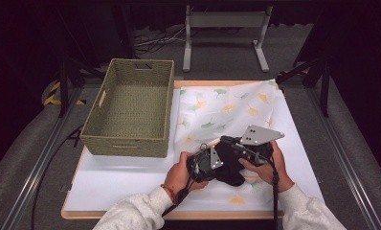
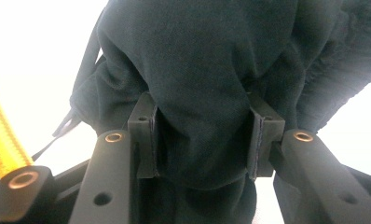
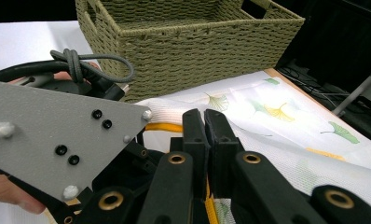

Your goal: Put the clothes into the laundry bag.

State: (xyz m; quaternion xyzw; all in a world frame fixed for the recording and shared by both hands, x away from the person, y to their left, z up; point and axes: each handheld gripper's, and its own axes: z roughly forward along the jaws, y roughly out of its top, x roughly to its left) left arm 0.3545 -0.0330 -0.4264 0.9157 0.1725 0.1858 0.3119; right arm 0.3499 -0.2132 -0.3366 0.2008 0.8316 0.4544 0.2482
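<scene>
Hands [image 1: 227,167] together (low), left claw [image 2: 202,140] pinching dark cloth [image 2: 197,70]

Pale grey sleeves [image 1: 131,211], a red wrist bracelet [image 1: 170,192], black grippers with brass-coloured pivots (one topped by a grey plate [image 1: 261,134]).

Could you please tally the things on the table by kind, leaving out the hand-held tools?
Woven olive-green baskets: 1, the rectangular woven olive-green basket at the table's left.
Printed cloths: 1, the white mesh cloth with a ginkgo-leaf print spread beside it.
Dark garments: 1, the bunched black fabric garment under the hands.
Total: 3
</scene>
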